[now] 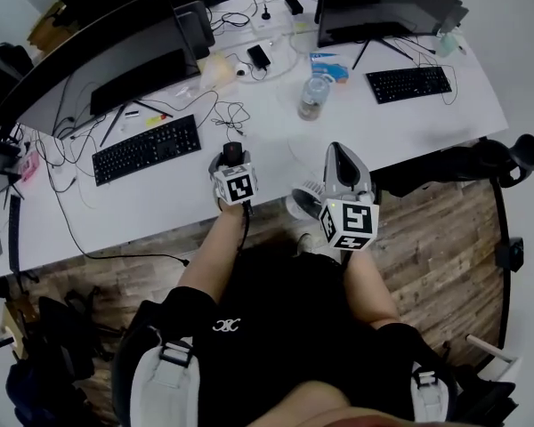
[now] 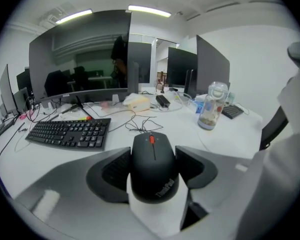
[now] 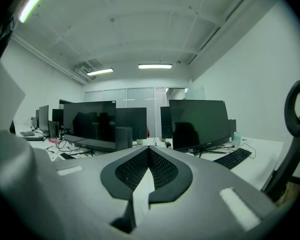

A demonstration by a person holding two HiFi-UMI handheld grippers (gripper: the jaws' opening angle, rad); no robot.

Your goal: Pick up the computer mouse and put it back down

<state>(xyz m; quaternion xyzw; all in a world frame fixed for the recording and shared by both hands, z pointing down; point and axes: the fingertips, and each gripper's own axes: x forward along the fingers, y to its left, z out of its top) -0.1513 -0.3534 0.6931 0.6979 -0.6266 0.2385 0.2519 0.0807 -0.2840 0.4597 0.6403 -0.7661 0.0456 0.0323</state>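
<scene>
A black computer mouse (image 2: 154,165) with a red scroll wheel sits gripped between the two dark pads of my left gripper (image 2: 153,170), held above the white desk (image 2: 155,121). Its cable runs off toward the keyboard. In the head view the same mouse (image 1: 233,153) shows at the tip of the left gripper (image 1: 232,160), near the desk's front edge. My right gripper (image 1: 340,160) is held beside it at the desk's near edge and points level across the room; its pads (image 3: 162,170) meet with nothing between them.
A black keyboard (image 1: 146,149) lies left of the mouse under a large monitor (image 1: 98,56). A clear water bottle (image 1: 313,96) stands mid-desk. A second keyboard (image 1: 408,84) and monitor (image 1: 387,3) are at the right. Loose cables (image 1: 231,114) lie behind the mouse. A black chair (image 1: 481,160) stands right.
</scene>
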